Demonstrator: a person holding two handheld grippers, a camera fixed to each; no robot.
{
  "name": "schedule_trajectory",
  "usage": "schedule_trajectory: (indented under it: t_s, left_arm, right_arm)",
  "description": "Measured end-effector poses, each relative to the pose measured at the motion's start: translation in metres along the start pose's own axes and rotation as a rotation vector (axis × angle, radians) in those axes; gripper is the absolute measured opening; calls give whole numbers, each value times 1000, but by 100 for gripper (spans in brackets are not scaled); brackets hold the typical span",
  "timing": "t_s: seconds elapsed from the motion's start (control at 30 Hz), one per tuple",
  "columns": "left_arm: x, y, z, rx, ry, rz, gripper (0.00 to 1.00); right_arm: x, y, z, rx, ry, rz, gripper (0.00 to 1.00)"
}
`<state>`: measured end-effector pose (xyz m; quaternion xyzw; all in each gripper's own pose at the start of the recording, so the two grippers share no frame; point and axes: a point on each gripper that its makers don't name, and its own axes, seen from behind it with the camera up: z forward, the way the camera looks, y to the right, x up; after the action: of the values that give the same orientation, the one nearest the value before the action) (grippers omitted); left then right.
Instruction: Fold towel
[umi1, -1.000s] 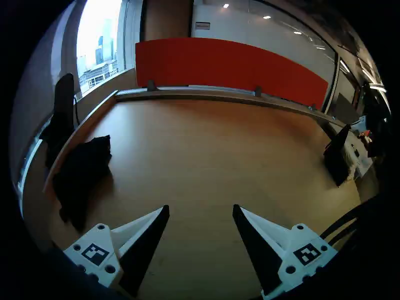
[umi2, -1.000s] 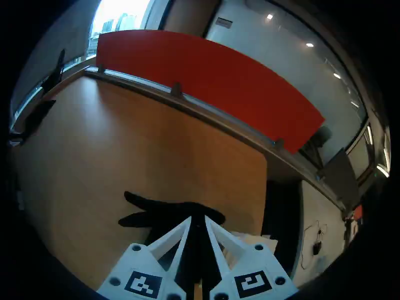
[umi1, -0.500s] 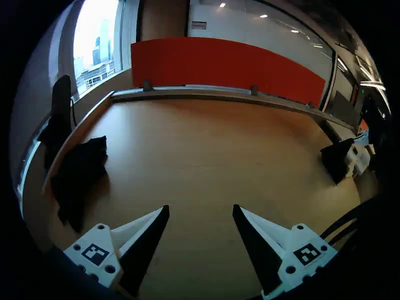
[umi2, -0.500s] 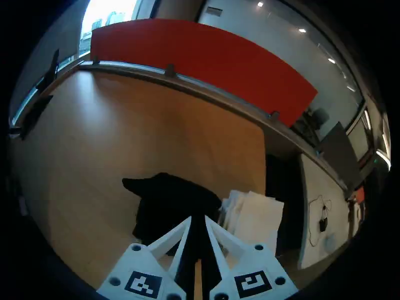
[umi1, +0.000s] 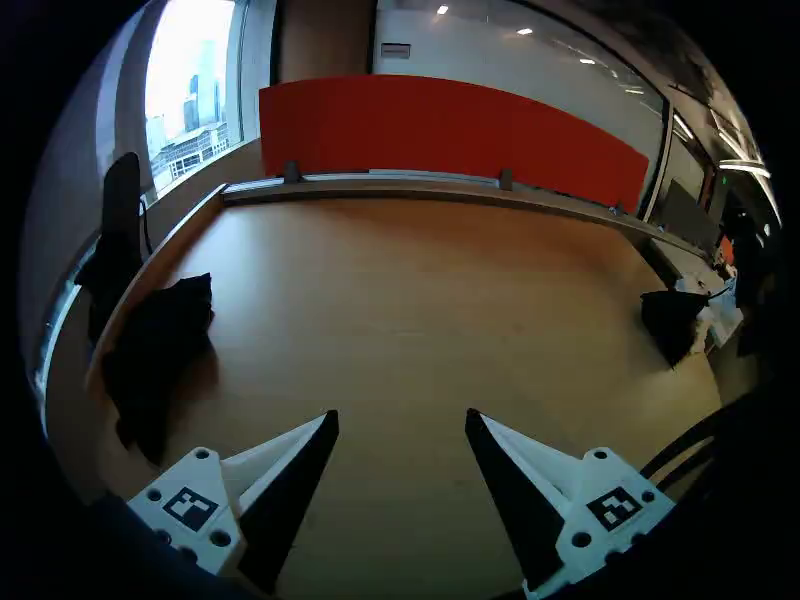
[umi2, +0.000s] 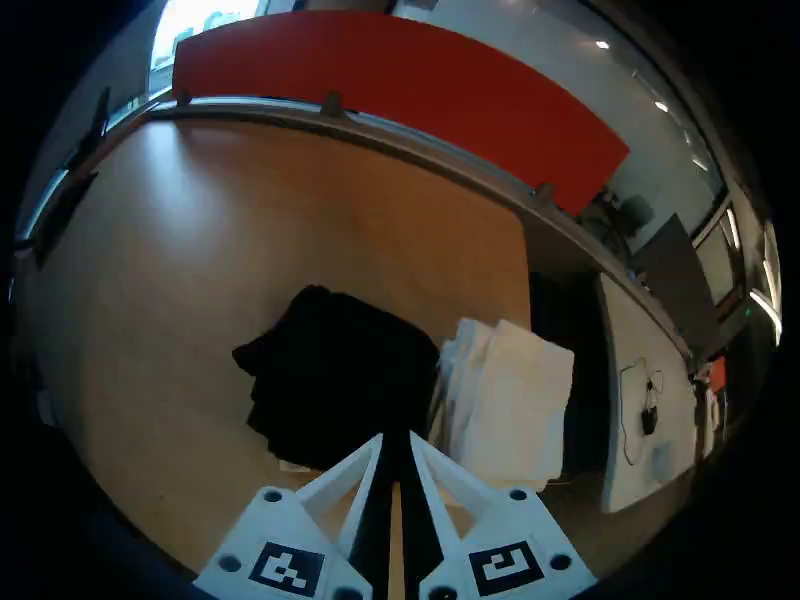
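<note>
A black towel (umi2: 340, 375) hangs bunched in front of my right gripper (umi2: 396, 442), which is shut on its near edge just above the wooden table (umi2: 250, 240). The same towel (umi1: 672, 322) appears as a dark shape at the table's right edge in the left gripper view. My left gripper (umi1: 400, 420) hovers open over the bare table (umi1: 420, 300), with nothing between its fingers. A second heap of black cloth (umi1: 160, 345) lies at the table's left edge, beyond the left finger.
A stack of white folded towels (umi2: 510, 405) lies right of the black towel, near the table's edge. A red partition (umi1: 450, 130) runs along the far side of the table. A dark chair (umi1: 120, 230) stands by the window at left.
The right gripper has tilted down with the black towel, which now looks larger and more bunched. The white stack has come fully into view. The left gripper has barely moved.
</note>
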<state>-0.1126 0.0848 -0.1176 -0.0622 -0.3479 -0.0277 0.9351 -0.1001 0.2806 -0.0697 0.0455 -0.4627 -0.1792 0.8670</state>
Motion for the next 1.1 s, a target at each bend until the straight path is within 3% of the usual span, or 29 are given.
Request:
schedule_trajectory:
  t_s: [0.17,0.6,1.1]
  left_arm:
    - [-3,-2,-1,7,-4,0,94]
    - [-5,-10,-5,33,-14,-1,94]
    - [-7,-10,-7,47,-19,-4,94]
  right_arm:
    - [-25,-1,13,-3,-53,5,5]
    - [-67,1,39,-9,-137,86,5]
    - [-73,9,55,-33,-161,133,5]
